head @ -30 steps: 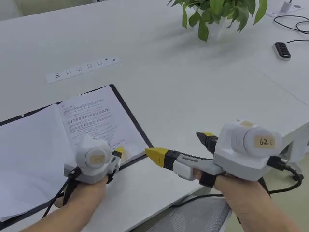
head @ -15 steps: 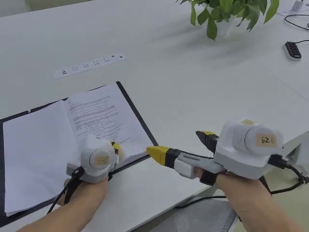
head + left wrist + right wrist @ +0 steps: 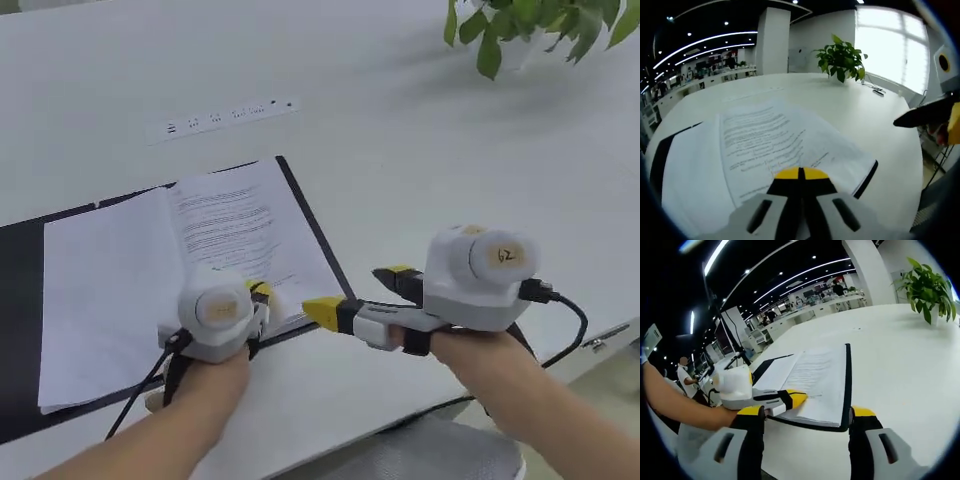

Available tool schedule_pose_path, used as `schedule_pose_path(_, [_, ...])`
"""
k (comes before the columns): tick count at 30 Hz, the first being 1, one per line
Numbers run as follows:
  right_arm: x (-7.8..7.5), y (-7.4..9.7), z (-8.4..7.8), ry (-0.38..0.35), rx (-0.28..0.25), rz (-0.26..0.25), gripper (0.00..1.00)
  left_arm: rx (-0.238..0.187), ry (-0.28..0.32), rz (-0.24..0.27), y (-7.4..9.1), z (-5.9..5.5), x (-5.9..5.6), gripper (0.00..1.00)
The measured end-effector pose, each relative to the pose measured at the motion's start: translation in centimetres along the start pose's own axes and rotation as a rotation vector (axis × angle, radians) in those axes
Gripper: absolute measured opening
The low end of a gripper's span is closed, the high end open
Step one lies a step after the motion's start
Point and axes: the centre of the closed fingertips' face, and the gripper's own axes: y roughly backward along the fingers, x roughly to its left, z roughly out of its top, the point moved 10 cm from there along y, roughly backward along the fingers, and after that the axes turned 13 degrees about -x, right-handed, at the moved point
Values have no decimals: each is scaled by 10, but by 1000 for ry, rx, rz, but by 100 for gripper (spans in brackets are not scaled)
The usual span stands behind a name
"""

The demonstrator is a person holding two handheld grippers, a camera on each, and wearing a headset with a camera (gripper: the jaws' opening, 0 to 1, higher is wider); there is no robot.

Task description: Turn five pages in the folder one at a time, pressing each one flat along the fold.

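A black folder lies open on the white table, with a blank page on the left and a printed page on the right. My left gripper is shut, its yellow tips together on the lower part of the printed page. In its own view the left gripper holds nothing visible between its jaws. My right gripper is open and points left at the folder's near right corner. In its own view the right gripper has its jaws wide apart, framing the folder and the left gripper.
A white power strip is set into the table beyond the folder. A potted plant stands at the far right. The table's near edge runs just under both hands, and a black cable trails from the right gripper.
The camera has shifted, so the folder sits further right in view. My right gripper has edged left toward the folder's near corner. The left gripper stays shut on the printed page.
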Motion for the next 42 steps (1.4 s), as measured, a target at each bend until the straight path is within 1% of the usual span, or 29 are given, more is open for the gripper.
schedule_pose_path(1, [0,-6,-2,-1,17,9,66,2,-2,-3,0,0,0,0])
schedule_pose_path(5, [-4,-25,-5,-2,19,28,61,5,1,-7,-1,0,1,0])
schedule_pose_path(7, [-8,-36,-4,-4,10,35,59,2,11,-4,-1,0,1,0])
schedule_pose_path(9, [-14,-48,-3,2,1,35,57,-1,18,-3,-1,0,1,0])
schedule_pose_path(12, [-26,-63,0,-2,5,25,53,-6,37,-3,-1,-1,2,0])
schedule_pose_path(15, [-35,-73,2,-9,10,24,47,-9,47,-2,-1,-1,2,0])
schedule_pose_path(18, [-40,-80,2,-23,5,23,45,-11,50,-1,-1,-1,2,0])
schedule_pose_path(20, [-45,-86,0,-29,18,18,45,-11,47,-2,-1,0,2,0])
schedule_pose_path(21, [-48,-89,-2,-38,35,18,43,-11,52,-1,-2,0,2,0])
schedule_pose_path(24, [-54,-94,-7,-69,55,17,40,-12,50,-2,-2,0,2,0])
schedule_pose_path(28, [-55,-94,-6,-77,44,7,37,-15,56,1,-2,-1,2,0])
schedule_pose_path(30, [-56,-92,-3,-63,25,-3,40,-16,51,-1,-2,-1,2,0])
schedule_pose_path(31, [-56,-92,-2,-67,14,0,39,-16,54,0,-2,-1,2,0])
schedule_pose_path(33, [-54,-92,0,-71,9,10,37,-17,51,-1,-2,-1,2,0])
schedule_pose_path(34, [-54,-93,0,-75,10,11,37,-16,51,-1,-2,-1,2,0])
schedule_pose_path(36, [-53,-95,-1,-89,20,25,35,-17,54,-2,-2,-1,2,0])
schedule_pose_path(38, [-52,-95,-2,-79,26,23,34,-16,53,-4,-2,-1,2,0])
schedule_pose_path(40, [-52,-95,-4,-96,38,29,31,-17,53,-4,-2,-1,3,0])
schedule_pose_path(42, [-53,-95,-5,-88,45,20,26,-17,56,-2,-2,-1,3,0])
